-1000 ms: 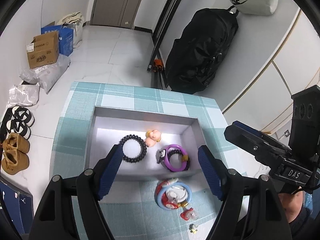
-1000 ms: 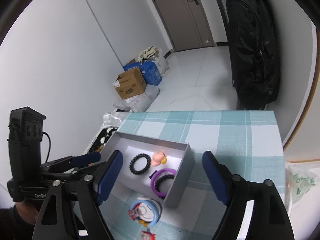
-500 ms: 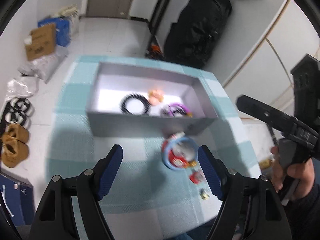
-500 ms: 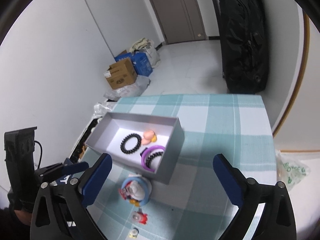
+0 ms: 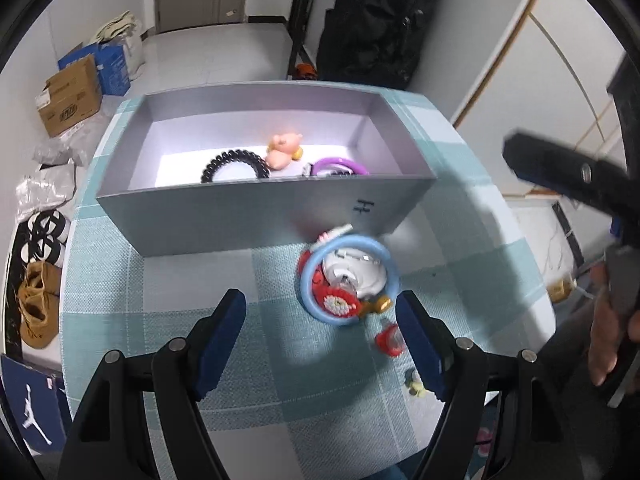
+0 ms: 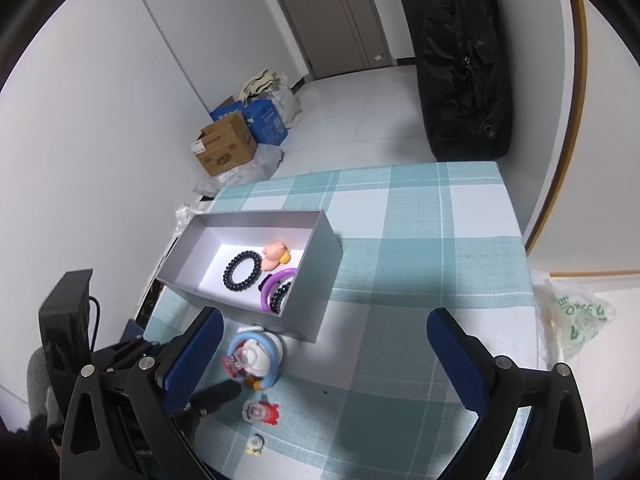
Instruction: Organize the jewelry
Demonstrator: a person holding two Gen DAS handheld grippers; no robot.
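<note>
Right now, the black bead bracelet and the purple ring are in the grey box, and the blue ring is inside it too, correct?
Not quite. The blue ring lies outside the grey box, on the checked cloth, as the right wrist view shows. The black bead bracelet and purple ring are inside.

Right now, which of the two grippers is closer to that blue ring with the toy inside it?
Left. The left gripper hangs just over the blue ring, jaws open. The right gripper is open too, off to the ring's side.
</note>
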